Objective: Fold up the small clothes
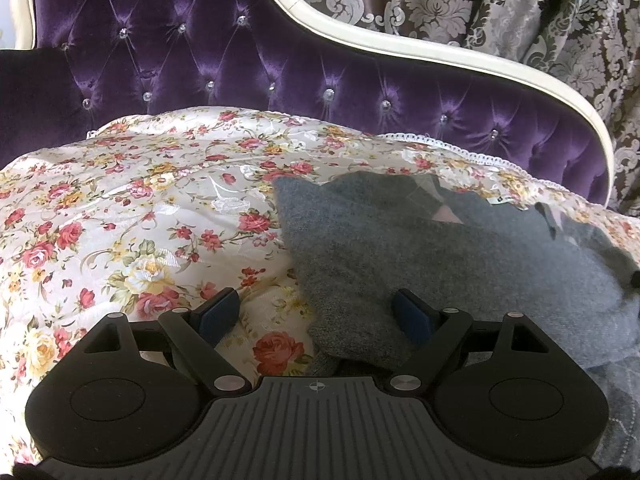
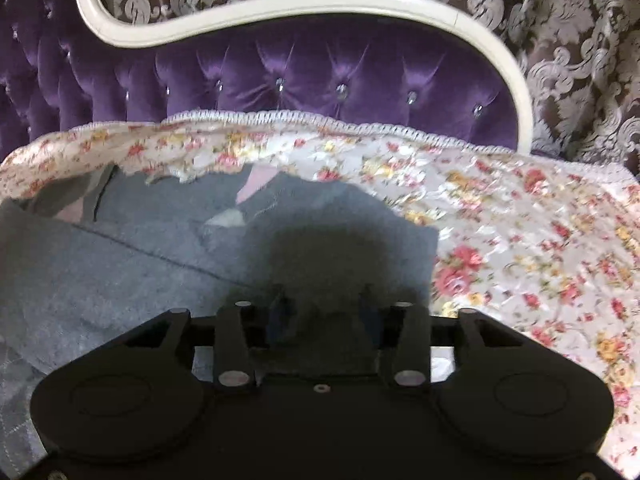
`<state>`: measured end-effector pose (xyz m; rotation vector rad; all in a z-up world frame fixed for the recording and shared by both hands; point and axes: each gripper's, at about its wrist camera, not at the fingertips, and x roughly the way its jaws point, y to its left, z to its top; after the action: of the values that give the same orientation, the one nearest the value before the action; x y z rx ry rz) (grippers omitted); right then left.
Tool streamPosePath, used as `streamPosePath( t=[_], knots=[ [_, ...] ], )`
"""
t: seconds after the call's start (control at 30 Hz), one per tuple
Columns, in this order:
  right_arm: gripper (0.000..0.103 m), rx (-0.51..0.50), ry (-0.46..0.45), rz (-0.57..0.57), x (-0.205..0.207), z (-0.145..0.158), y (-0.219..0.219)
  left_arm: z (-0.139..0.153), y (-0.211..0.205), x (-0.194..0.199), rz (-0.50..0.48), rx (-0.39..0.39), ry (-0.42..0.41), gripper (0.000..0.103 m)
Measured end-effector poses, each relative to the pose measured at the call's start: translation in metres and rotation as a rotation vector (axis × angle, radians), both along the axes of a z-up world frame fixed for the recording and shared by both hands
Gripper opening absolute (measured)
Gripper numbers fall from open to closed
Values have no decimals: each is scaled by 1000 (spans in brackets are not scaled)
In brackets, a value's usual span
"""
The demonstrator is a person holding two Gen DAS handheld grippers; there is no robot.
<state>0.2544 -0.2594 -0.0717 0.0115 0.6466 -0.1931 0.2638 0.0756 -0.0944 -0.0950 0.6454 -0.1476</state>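
A grey knitted garment [image 1: 400, 248] lies spread on a flowered bedspread [image 1: 120, 208], its near left corner between the wide-apart jaws of the left gripper [image 1: 316, 314], which grip nothing. The right gripper [image 2: 322, 300] hangs over the garment's right part, jaws partly apart and clamped on nothing. Behind stand a purple tufted headboard [image 1: 240, 60] and patterned curtain [image 1: 460, 4].

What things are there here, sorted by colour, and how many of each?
Grey: 1, the knitted garment
Floral pink and cream: 1, the bedspread
Purple: 1, the tufted headboard
Brown and silver: 1, the patterned curtain
Black: 2, the left gripper and right gripper
Total: 6
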Motion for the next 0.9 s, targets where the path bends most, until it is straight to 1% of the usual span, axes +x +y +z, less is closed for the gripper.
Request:
streamPosePath(
  t=[0.07,0.13,0.23,0.33,0.43,0.5,0.53,0.57,0.6,0.63,0.7,0.77,0.83,0.9],
  knots=[
    [52,5,-32,9,-11,8,4,0,0,1,-1,3,2,84],
    [52,17,-41,15,-22,12,6,0,0,1,-1,4,2,84],
    [54,65,-27,-6,-37,6,2,0,-1,1,-2,4,3,84],
    [58,84,-23,-36,-49,-3,-5,0,-1,2,-3,8,4,85],
    [58,122,-31,-46,-56,-8,-11,-1,-1,2,-4,11,5,85],
    [58,119,-44,-39,-56,-8,-11,-1,-2,2,-4,11,5,85],
    [56,113,-48,-34,-57,-7,-9,0,-2,2,-4,11,5,85],
    [41,106,-56,-28,-57,-7,-7,-1,-2,2,-4,11,5,85],
    [13,96,-62,-19,-57,-6,-5,0,-2,2,-4,11,5,85],
    [8,88,-64,-8,-58,-4,-3,0,-2,2,-3,10,6,85],
    [9,86,-82,6,-63,1,-1,0,-2,2,-3,10,7,85],
    [9,86,-82,-16,-67,3,-3,0,-2,3,-3,12,8,85],
    [9,93,-48,-57,-67,-3,-11,0,-2,3,-4,15,10,86],
    [8,122,-14,-80,-66,-12,-18,0,-2,4,-7,18,17,86]
  ],
)
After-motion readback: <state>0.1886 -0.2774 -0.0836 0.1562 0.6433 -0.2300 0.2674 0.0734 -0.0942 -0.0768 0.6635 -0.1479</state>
